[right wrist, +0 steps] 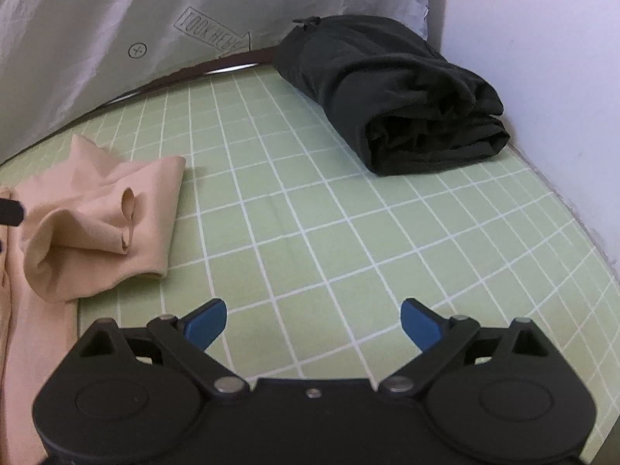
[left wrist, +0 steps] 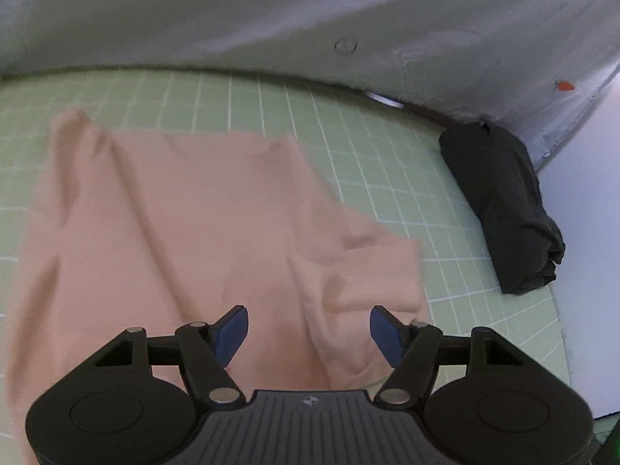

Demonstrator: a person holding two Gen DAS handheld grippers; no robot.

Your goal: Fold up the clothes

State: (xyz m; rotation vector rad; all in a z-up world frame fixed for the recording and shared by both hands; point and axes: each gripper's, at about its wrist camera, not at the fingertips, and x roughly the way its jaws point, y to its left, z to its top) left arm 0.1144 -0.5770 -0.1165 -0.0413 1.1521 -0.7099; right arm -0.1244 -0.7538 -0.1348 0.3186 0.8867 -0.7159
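Note:
A peach-pink garment (left wrist: 174, 213) lies spread and wrinkled on the green checked sheet (left wrist: 348, 135). My left gripper (left wrist: 308, 329) hovers over the garment's near right part, where a fold of cloth bunches up. Its blue pads (left wrist: 232, 329) stand apart and press on nothing. In the right wrist view the same garment (right wrist: 97, 213) lies at the left, with a sleeve folded over and its cuff gaping. My right gripper (right wrist: 313, 321) is open wide over bare sheet (right wrist: 310, 213), to the right of the garment, with nothing between its fingers.
A folded black garment (right wrist: 391, 93) lies at the sheet's far right corner, against a white wall (right wrist: 542, 58); it also shows in the left wrist view (left wrist: 500, 201). A grey printed cloth (right wrist: 97, 19) hangs along the back edge. Bare sheet separates the two garments.

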